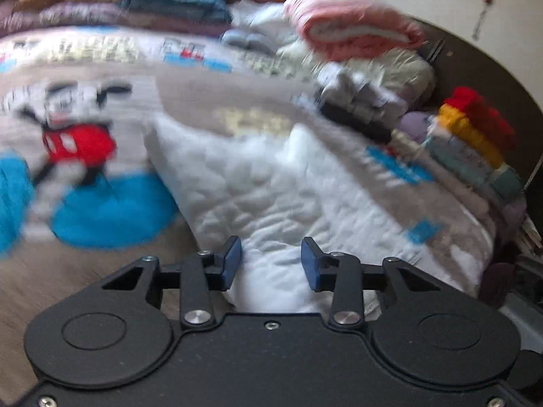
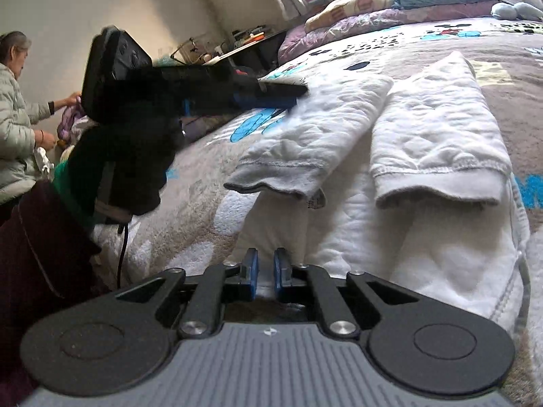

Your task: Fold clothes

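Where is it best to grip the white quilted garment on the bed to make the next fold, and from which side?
Probably at the bottom hem of the white quilted garment, the edge nearest the right gripper. Both sleeves already lie folded over the body with their cuffs toward that hem, so the low, free edge can be pinched from the near side and carried up over them.

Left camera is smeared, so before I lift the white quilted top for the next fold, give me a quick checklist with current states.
1. Both sleeves of the white quilted top folded across its body: ok.
2. Top lying flat on the cartoon-print fleece blanket: ok.
3. Left gripper gripping fabric: not ok; jaws open, nothing pinched.
4. Right gripper gripping hem: cannot tell; jaws shut, no fabric visibly pinched.
5. Left wrist view sharp: not ok, blurred.
6. Person in pale padded jacket away from the top: ok.
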A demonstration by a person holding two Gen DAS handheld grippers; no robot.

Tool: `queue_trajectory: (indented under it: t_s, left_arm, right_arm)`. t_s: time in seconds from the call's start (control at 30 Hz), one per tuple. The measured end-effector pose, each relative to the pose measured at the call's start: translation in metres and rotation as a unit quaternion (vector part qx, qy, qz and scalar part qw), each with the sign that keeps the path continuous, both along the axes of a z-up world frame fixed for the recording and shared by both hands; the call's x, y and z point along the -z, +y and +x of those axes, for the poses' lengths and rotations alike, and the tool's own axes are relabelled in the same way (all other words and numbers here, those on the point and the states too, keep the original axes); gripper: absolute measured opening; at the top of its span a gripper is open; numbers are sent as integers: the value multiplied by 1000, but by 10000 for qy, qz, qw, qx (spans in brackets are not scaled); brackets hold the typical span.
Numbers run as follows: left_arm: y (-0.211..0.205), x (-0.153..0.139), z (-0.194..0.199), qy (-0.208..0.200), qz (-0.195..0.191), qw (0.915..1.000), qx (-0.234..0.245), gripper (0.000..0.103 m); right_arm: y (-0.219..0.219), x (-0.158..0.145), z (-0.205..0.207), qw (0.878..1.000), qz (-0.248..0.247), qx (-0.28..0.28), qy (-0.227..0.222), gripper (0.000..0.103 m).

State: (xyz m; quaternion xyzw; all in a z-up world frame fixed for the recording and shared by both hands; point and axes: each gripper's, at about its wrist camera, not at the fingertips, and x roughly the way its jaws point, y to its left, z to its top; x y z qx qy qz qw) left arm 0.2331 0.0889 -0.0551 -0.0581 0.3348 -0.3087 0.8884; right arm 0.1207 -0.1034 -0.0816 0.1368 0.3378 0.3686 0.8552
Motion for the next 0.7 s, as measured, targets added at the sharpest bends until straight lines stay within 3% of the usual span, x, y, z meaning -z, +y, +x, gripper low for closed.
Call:
queue_trajectory:
  t_s: [0.07, 0.27, 0.43, 0.57, 0.63, 0.7]
  left_arm:
    - [-8, 9, -1, -35, 33, 10000, -80, 37]
    - [5, -5, -16, -55, -114, 9998, -164, 37]
    - [5, -19, -44, -493, 483, 9971, 331, 37]
    - [-13, 6, -40, -397, 853, 9943, 506, 37]
    - [-19, 8, -40, -484, 890, 9932, 565, 37]
    - [-12, 1, -39, -365, 642, 9954, 614, 37]
  right_arm:
    - [-5, 4, -2, 9999, 117, 53, 39, 3]
    - [-10, 9, -1, 9993, 302, 192, 127, 0]
    - [-7, 2, -9, 9998, 48, 210, -57, 0]
    - [-10, -1, -10, 9997, -14, 244, -102, 0]
    - [-10, -6, -14, 9994, -104, 298, -174, 6]
    - [-8, -17, -25, 9984, -264, 306, -391, 12]
